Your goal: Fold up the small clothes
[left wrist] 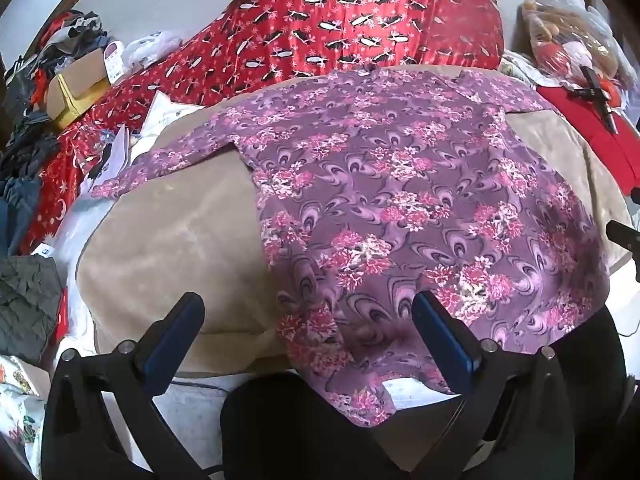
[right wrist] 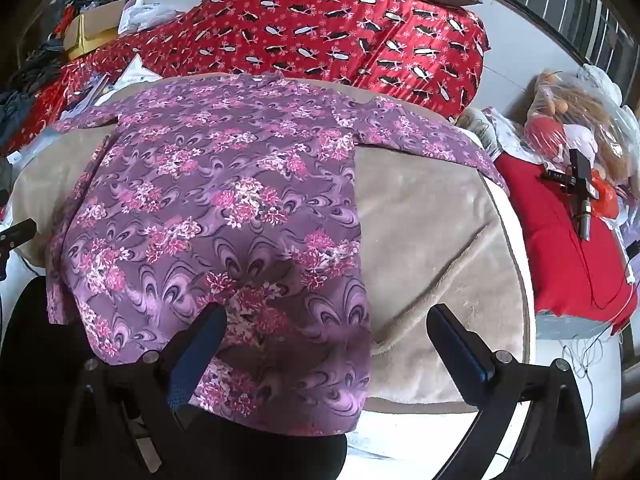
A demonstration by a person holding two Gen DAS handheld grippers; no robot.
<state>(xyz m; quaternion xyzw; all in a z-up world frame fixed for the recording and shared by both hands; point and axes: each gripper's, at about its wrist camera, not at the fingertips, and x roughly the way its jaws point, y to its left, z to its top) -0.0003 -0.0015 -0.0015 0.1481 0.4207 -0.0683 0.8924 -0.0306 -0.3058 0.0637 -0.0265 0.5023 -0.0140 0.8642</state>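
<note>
A purple shirt with pink flowers [left wrist: 400, 184] lies spread flat on a beige fleece blanket [left wrist: 168, 240], sleeves out to both sides, hem hanging over the near edge. It also shows in the right wrist view [right wrist: 224, 208] on the same blanket [right wrist: 432, 232]. My left gripper [left wrist: 308, 316] is open and empty, just above the shirt's lower left hem. My right gripper [right wrist: 328, 328] is open and empty above the shirt's lower right hem. Neither holds cloth.
A red patterned quilt [left wrist: 360, 20] lies behind the blanket. A cardboard box [left wrist: 76, 84] and piled clothes are at far left. A red cushion [right wrist: 560, 240] with a black tool [right wrist: 580, 188] and bagged toys [right wrist: 576, 120] sit at right.
</note>
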